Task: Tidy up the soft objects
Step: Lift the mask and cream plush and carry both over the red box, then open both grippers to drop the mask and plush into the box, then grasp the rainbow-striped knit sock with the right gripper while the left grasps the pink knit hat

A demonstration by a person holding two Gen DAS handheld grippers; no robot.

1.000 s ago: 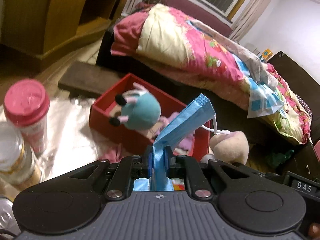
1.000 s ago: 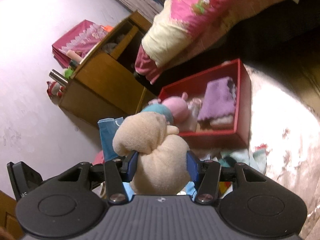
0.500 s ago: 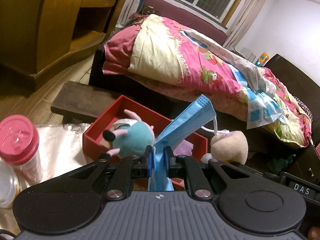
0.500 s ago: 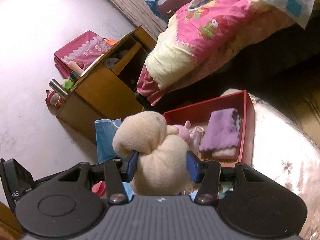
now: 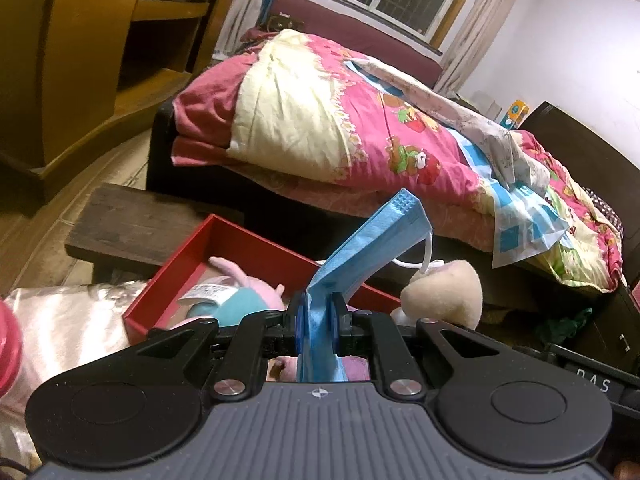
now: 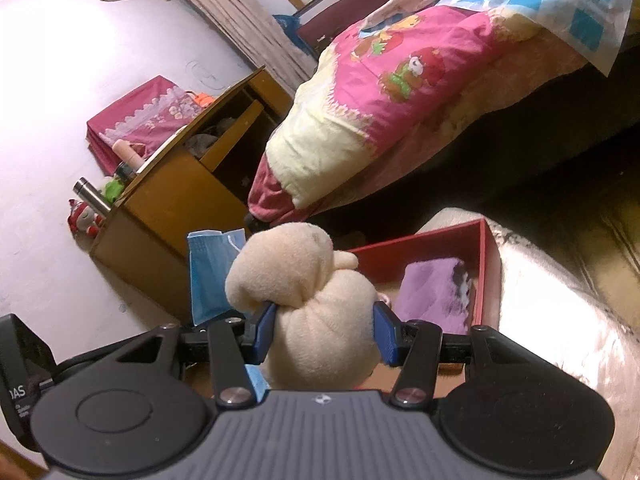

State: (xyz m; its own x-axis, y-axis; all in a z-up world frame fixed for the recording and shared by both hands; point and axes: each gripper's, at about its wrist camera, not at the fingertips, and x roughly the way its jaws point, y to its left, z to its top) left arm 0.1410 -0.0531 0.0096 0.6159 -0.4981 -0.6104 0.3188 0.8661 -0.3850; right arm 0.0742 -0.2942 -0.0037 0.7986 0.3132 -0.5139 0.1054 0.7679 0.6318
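— What is seen from the left wrist?
— A blue face mask (image 5: 362, 256) is pinched tight in the left gripper (image 5: 316, 322), above the red box (image 5: 192, 264). A teal and pink plush toy (image 5: 240, 304) is seen lying in the box.

— And from the right wrist?
— A cream plush toy (image 6: 316, 312) is squeezed between the fingers (image 6: 264, 330) of the right gripper (image 6: 324, 332), near the box. Only here is a purple cloth (image 6: 434, 294) seen in the box. The toy in the box is hidden.

"DAS", maybe, on gripper body (image 5: 592, 382).
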